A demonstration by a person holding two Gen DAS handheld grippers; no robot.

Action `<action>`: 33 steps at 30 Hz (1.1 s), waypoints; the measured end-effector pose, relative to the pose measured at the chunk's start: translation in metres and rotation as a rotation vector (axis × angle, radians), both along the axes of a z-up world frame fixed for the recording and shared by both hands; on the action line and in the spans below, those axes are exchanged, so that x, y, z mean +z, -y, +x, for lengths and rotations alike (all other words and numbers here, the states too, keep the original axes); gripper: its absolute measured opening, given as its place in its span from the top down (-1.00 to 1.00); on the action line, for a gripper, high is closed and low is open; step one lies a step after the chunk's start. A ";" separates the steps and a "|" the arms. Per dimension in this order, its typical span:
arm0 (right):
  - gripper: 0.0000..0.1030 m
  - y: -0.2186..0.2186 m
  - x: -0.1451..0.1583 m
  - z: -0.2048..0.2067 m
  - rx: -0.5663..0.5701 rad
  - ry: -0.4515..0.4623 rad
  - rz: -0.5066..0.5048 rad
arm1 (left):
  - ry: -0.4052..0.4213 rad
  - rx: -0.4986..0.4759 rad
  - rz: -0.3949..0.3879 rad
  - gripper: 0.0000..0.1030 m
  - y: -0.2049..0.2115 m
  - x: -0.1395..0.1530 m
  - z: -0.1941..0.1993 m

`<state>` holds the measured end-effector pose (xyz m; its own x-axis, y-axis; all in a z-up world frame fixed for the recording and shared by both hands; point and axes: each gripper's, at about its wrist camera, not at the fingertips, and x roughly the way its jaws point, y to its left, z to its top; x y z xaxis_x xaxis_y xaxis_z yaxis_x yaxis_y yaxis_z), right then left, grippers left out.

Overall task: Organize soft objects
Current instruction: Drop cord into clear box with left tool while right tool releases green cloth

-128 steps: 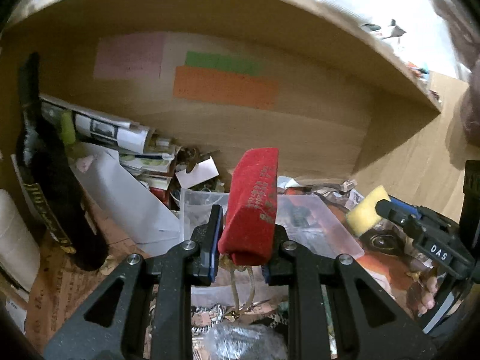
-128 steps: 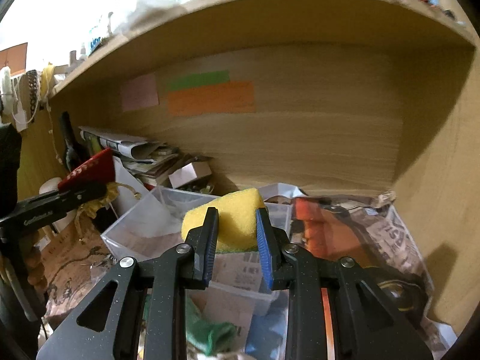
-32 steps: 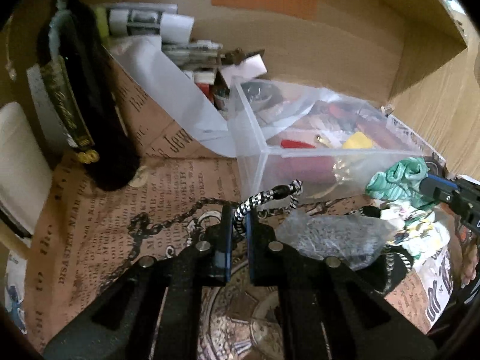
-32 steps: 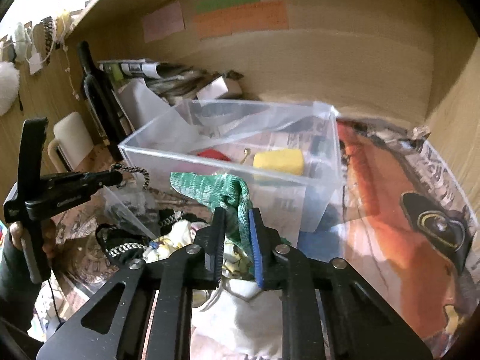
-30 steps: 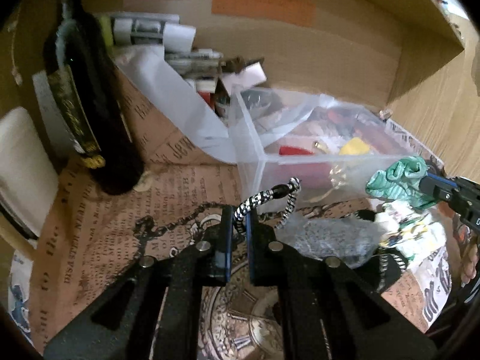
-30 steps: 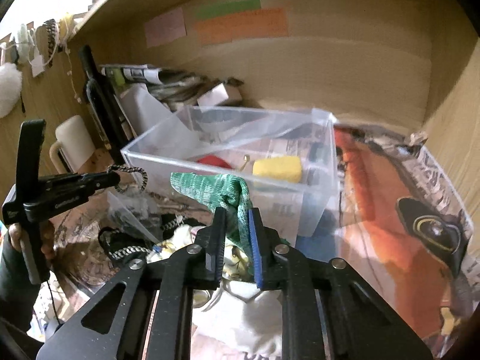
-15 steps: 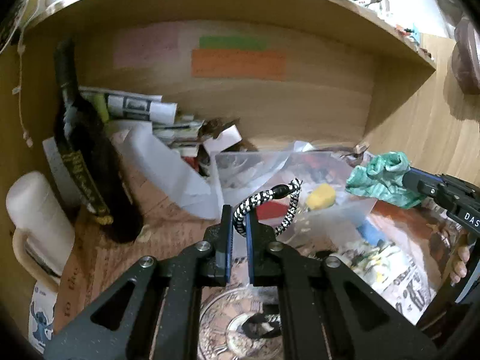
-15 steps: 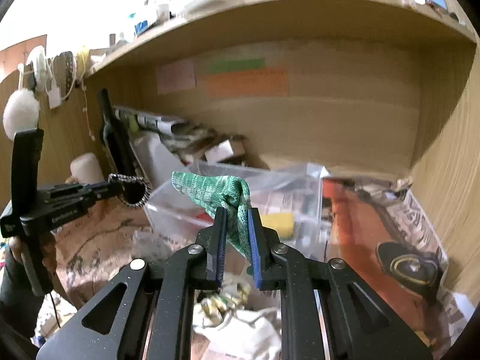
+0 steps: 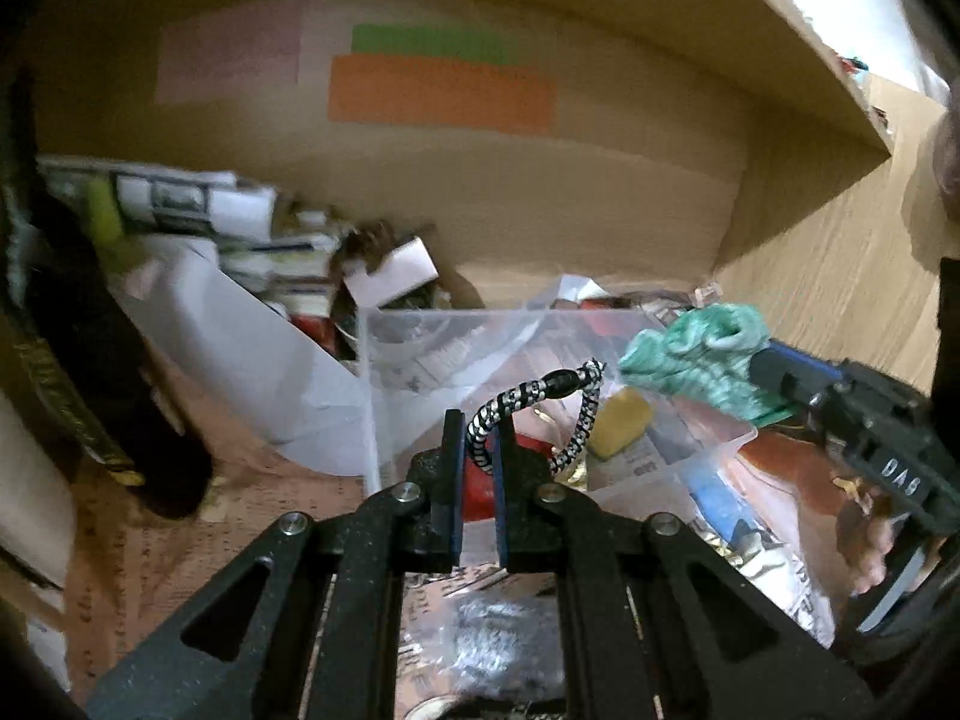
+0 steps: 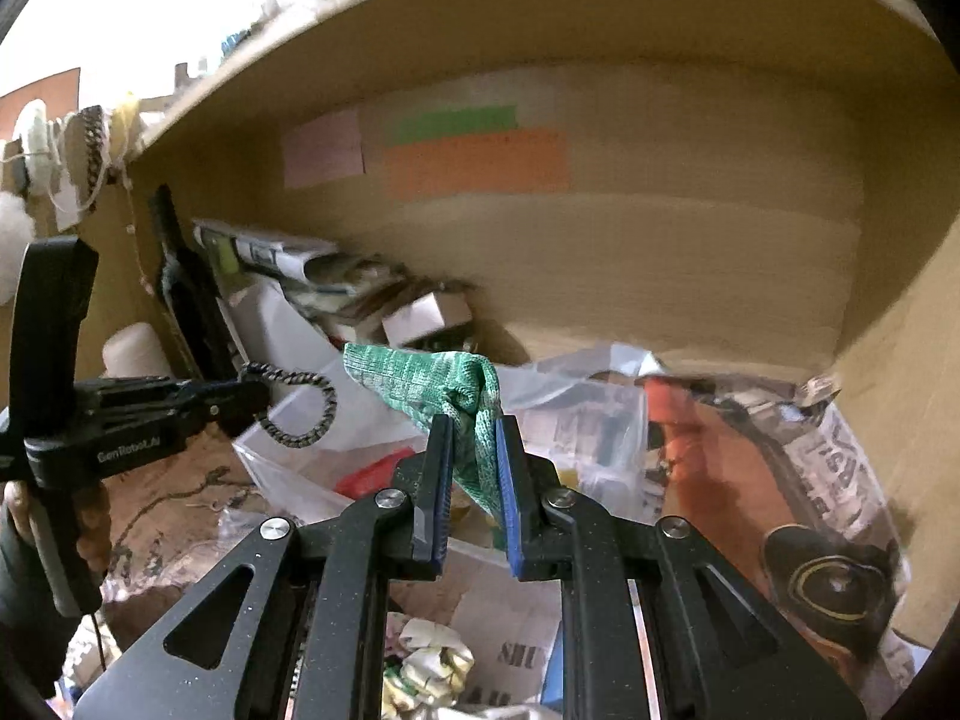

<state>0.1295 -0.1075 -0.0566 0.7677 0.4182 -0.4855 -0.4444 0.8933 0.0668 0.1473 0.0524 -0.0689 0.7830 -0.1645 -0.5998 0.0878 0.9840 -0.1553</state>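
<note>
The left tool (image 9: 477,456) was clamped on a black-and-white braided cord loop (image 9: 543,402), holding it in the air over the near left corner of the clear plastic bin (image 9: 384,360). The right tool (image 10: 471,468) was clamped on a green knitted cloth (image 10: 432,372), raised above the same bin (image 10: 600,420). Inside the bin lay a yellow sponge (image 9: 621,420) and a red soft block (image 10: 372,474), on printed paper lining its floor. The bin stood on a newspaper-covered desk (image 9: 180,552) under a wooden shelf (image 10: 540,18); a dark bottle (image 9: 90,372) stood to its left.
</note>
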 end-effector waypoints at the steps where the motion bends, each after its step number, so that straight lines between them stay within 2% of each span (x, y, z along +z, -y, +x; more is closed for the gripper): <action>1: 0.75 -0.001 -0.004 0.005 0.007 -0.018 -0.003 | -0.016 -0.006 -0.007 0.86 0.001 -0.003 0.005; 4: 0.75 -0.005 -0.016 0.019 0.032 -0.077 -0.009 | -0.071 -0.028 -0.018 0.86 0.006 -0.015 0.021; 11: 0.75 -0.013 -0.038 0.035 0.040 -0.155 -0.061 | -0.155 -0.047 0.041 0.86 0.017 -0.036 0.043; 16: 0.74 -0.013 -0.047 0.043 0.028 -0.190 -0.079 | -0.171 -0.037 0.065 0.83 0.018 -0.041 0.048; 17: 0.74 -0.014 -0.048 0.045 0.026 -0.195 -0.081 | -0.172 -0.037 0.064 0.76 0.018 -0.041 0.048; 20: 0.56 -0.012 -0.048 0.046 0.018 -0.198 -0.078 | -0.164 -0.036 0.058 0.53 0.018 -0.039 0.047; 25: -0.03 -0.006 -0.037 0.040 -0.003 -0.158 -0.062 | -0.121 -0.020 0.058 0.14 0.012 -0.028 0.036; 28: -0.18 -0.001 -0.027 0.033 -0.017 -0.121 -0.050 | -0.094 -0.009 0.067 0.01 0.010 -0.019 0.028; 32: -0.20 0.005 -0.013 0.020 -0.010 -0.090 -0.026 | -0.052 0.004 0.067 -0.26 0.007 -0.005 0.012; 33: -0.27 0.006 -0.011 0.016 -0.011 -0.082 -0.023 | -0.038 0.007 0.069 -0.30 0.007 -0.001 0.006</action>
<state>0.1454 -0.1132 -0.0673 0.7295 0.3983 -0.5561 -0.4288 0.8997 0.0820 0.1537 0.0453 -0.0702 0.7606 -0.1167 -0.6386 0.0764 0.9930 -0.0905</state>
